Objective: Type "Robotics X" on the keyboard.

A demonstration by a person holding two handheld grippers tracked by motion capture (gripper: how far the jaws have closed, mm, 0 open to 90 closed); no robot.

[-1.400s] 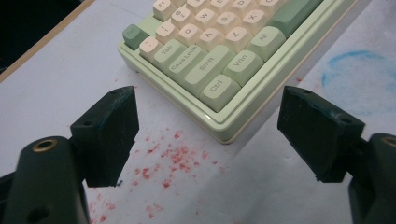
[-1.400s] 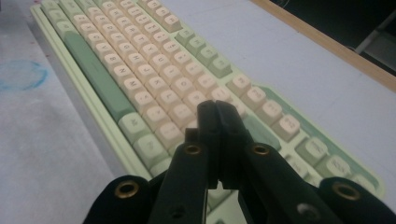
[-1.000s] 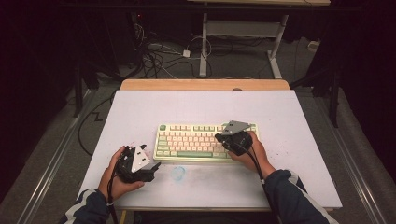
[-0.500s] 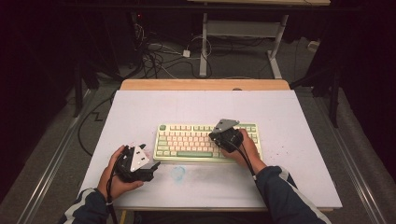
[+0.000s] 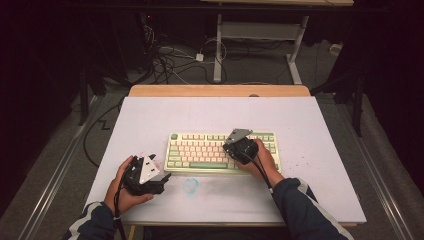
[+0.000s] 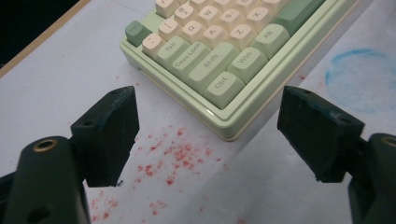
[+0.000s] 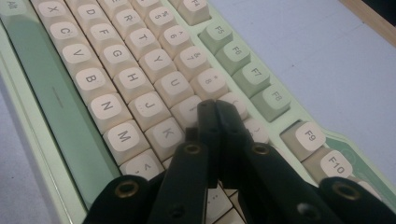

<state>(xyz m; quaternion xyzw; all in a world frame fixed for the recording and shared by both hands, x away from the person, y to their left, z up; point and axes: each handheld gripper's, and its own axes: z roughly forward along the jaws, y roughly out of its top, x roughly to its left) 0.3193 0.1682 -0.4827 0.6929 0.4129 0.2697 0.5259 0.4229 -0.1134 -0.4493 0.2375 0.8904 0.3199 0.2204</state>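
The pale green plastic keyboard with cream keys (image 5: 222, 150) is lying mid-bench. The right claw (image 7: 215, 109), clenched with nothing between, is tipping onto the keys beside the I key, legible in its own view. The left claw (image 6: 208, 126) is gaping, released, beside the Ctrl corner over red specks (image 6: 175, 156).

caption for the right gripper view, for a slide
Shut fingers of the right gripper poised over the cream keys of a green keyboard, near the I key.

White table (image 5: 150, 120), green keyboard (image 5: 200, 150) on it
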